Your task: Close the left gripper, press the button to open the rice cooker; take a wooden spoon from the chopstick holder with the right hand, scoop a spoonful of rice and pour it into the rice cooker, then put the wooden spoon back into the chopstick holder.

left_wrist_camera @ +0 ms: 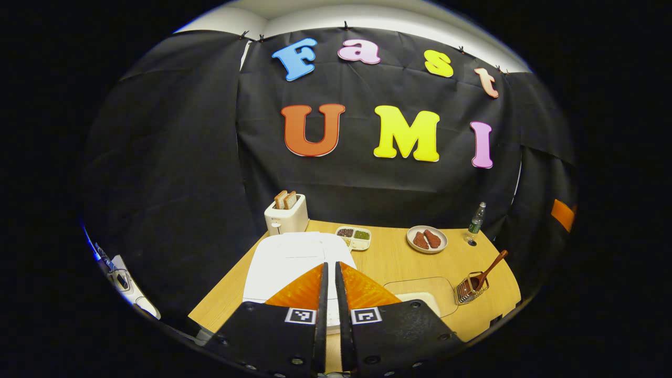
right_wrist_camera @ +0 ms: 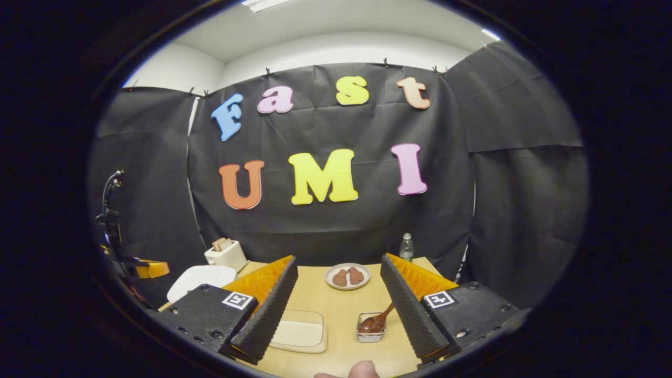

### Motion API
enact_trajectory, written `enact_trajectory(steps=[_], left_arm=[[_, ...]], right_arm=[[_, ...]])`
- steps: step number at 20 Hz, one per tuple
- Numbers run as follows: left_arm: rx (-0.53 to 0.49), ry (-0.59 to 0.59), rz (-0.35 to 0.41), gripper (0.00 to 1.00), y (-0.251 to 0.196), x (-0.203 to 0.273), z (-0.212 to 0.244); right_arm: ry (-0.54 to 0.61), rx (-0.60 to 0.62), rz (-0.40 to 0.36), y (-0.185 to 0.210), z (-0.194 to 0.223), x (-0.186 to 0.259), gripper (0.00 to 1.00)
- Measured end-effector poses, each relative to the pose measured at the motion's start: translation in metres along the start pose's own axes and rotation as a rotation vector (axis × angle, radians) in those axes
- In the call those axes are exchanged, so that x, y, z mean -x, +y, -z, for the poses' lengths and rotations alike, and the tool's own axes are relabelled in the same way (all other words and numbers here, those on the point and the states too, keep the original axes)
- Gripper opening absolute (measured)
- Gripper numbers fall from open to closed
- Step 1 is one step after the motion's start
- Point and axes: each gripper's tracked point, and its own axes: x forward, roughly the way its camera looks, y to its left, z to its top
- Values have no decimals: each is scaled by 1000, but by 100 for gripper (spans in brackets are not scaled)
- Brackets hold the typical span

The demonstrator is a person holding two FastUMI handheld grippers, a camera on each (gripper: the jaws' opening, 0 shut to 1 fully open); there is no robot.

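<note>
Left claw point(left_wrist_camera: 329, 278) clenched, nothing held, poised above closed white rice cooker point(left_wrist_camera: 294, 262) at lower centre. Button not yet pressed. Right claw point(right_wrist_camera: 338, 299) released; brown wooden spoon point(right_wrist_camera: 379, 320) seen untouched in wire chopstick holder point(right_wrist_camera: 370, 332). Scooping, pouring, returning all left.

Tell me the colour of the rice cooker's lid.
White; the rice cooker shows best in the left gripper view.

Over cooker: the white rice cooker point(left_wrist_camera: 299, 260) has open air above its shut lid.
Far left: a toaster point(left_wrist_camera: 286, 214) stands just behind it.
Far edge: seasoning tray point(left_wrist_camera: 354, 237), plate point(left_wrist_camera: 427, 239), bottle point(left_wrist_camera: 476, 220).
Right: chopstick holder point(right_wrist_camera: 370, 327), wooden spoon point(right_wrist_camera: 379, 320) leaning out.
Middle: bare table point(right_wrist_camera: 341, 299) between rice box point(right_wrist_camera: 298, 334) and plate.
</note>
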Motion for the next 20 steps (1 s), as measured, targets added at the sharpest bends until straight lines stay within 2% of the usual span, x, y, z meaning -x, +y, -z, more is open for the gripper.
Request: enact_trajectory(steps=[1,2,7,12,20], left_arm=[[5,16,-24,8,13,7,9],[14,39,-1,0,9,-13,7],[55,173,20,0,30,-50,40],[120,304,40,0,30,-76,72],[139,327,35,0,34,-92,94]], right_arm=[[9,-8,12,-3,4,1,100],[19,-14,21,-6,7,0,100],[39,-5,61,-17,14,-5,100],[78,0,74,-19,25,-10,100],[124,-3,58,-5,40,-13,100]])
